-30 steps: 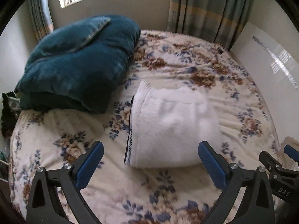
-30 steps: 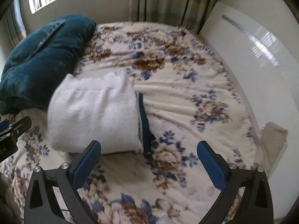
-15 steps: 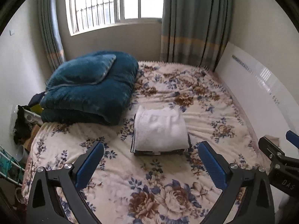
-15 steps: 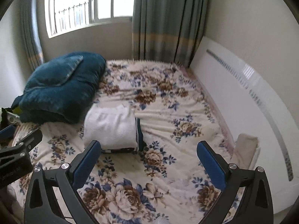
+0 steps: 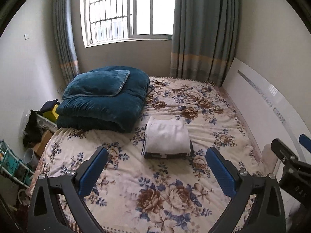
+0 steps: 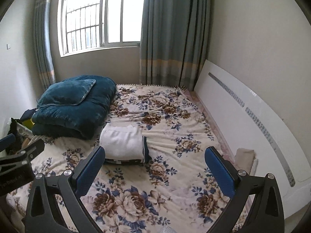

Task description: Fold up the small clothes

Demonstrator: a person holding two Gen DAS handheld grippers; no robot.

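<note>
A folded white fleece garment (image 5: 167, 136) lies on top of a dark folded piece in the middle of the floral bed (image 5: 204, 104). It also shows in the right wrist view (image 6: 122, 143). My left gripper (image 5: 156, 169) is open and empty, held well back from the pile above the near part of the bed. My right gripper (image 6: 154, 169) is open and empty, likewise far back. The right gripper's edge shows at the right of the left wrist view (image 5: 291, 161).
A folded teal quilt with a pillow (image 5: 105, 97) sits at the bed's far left. A white headboard panel (image 6: 243, 120) runs along the right. A beige cloth (image 6: 245, 157) lies at the bed's right edge. Clutter and boxes (image 5: 37, 130) stand on the floor at left.
Both grippers have pulled back and up from the folded pile, which now looks much smaller. The window and curtains have come into view. Both stay open.
</note>
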